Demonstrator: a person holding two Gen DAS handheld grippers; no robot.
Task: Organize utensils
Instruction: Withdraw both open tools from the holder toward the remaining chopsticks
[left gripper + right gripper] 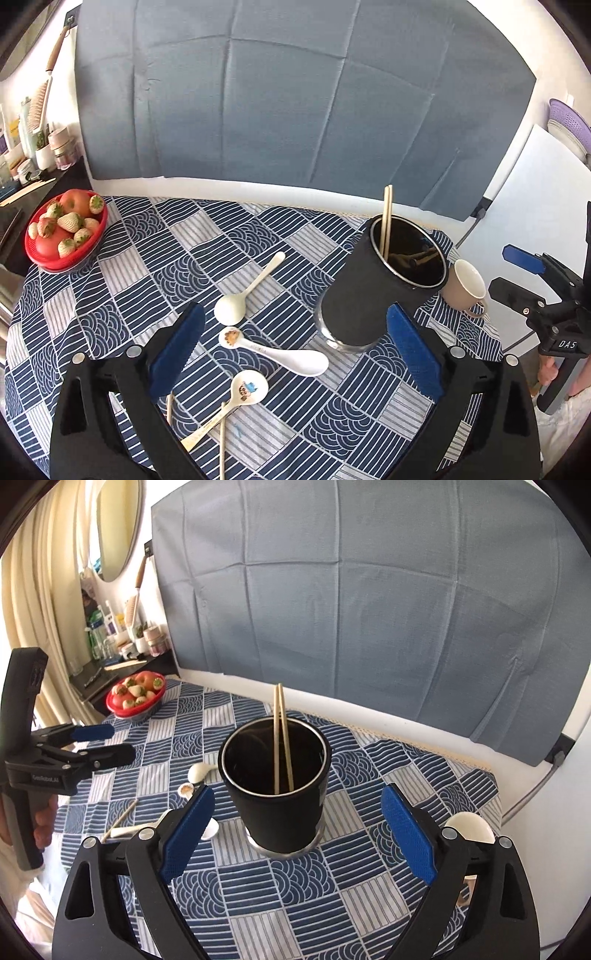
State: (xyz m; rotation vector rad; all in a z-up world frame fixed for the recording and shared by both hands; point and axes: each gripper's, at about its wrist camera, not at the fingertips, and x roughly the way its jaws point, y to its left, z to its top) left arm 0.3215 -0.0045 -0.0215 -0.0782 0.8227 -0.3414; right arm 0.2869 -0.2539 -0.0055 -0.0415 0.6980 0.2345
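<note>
A black utensil cup (384, 280) (275, 779) stands on the patterned tablecloth (147, 266) with a pair of chopsticks (387, 218) (281, 738) upright in it. Three white ceramic spoons lie on the cloth: a plain one (247, 291), one with a brown picture (280, 350), and one with a cartoon picture (240, 395). Loose chopsticks (222, 439) lie near the front. My left gripper (295, 354) is open and empty above the spoons. My right gripper (295, 834) is open and empty, just in front of the cup; it also shows in the left wrist view (517, 273).
A red bowl of fruit (66, 229) (136, 696) sits at the table's far left corner. A beige mug (467, 290) (469, 829) stands to the right of the cup. A grey cloth backdrop (295, 92) hangs behind. A shelf with bottles (33, 147) is at the left.
</note>
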